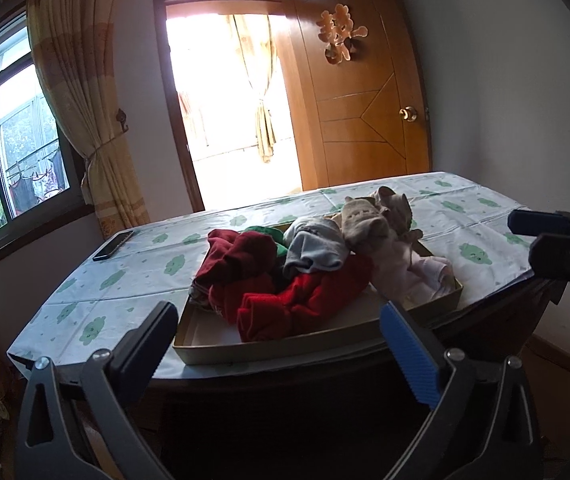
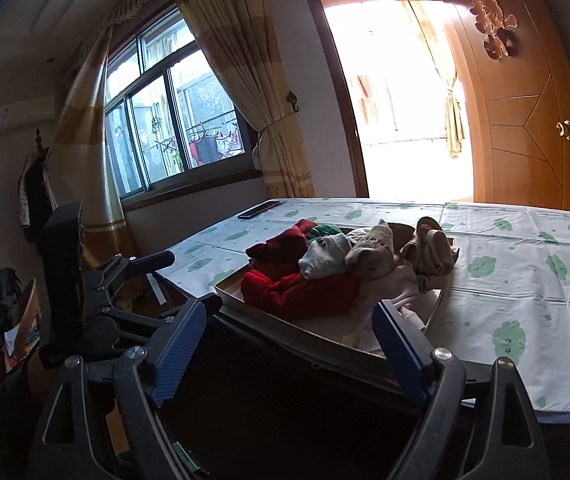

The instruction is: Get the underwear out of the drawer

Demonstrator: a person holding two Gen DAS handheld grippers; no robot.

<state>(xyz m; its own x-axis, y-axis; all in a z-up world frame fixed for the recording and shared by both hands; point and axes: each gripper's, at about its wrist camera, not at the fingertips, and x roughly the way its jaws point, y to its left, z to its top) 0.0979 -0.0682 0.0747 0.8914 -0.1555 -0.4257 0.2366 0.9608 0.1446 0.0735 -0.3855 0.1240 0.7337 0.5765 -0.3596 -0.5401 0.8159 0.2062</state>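
A shallow cardboard drawer tray point(image 1: 285, 346) point(image 2: 325, 338) sits on the table near its front edge, piled with underwear: red pieces point(image 1: 305, 300) point(image 2: 305, 292), a dark red one point(image 1: 241, 256), a grey one point(image 1: 313, 252) point(image 2: 325, 260), beige ones point(image 1: 373, 220) point(image 2: 373, 256), pink ones point(image 1: 413, 272) and a green one point(image 1: 265, 234). My left gripper point(image 1: 281, 336) is open and empty, just in front of the tray. My right gripper point(image 2: 293, 328) is open and empty, off the tray's front corner. It shows in the left wrist view point(image 1: 557, 240); the left gripper shows in the right wrist view point(image 2: 137, 268).
The table point(image 1: 125, 264) point(image 2: 525, 280) has a white cloth with green cloud prints. A dark phone point(image 1: 113, 245) point(image 2: 259, 210) lies at its far left corner. Behind are a window with curtains point(image 1: 81, 120), an open wooden door point(image 1: 357, 92) and a bright doorway.
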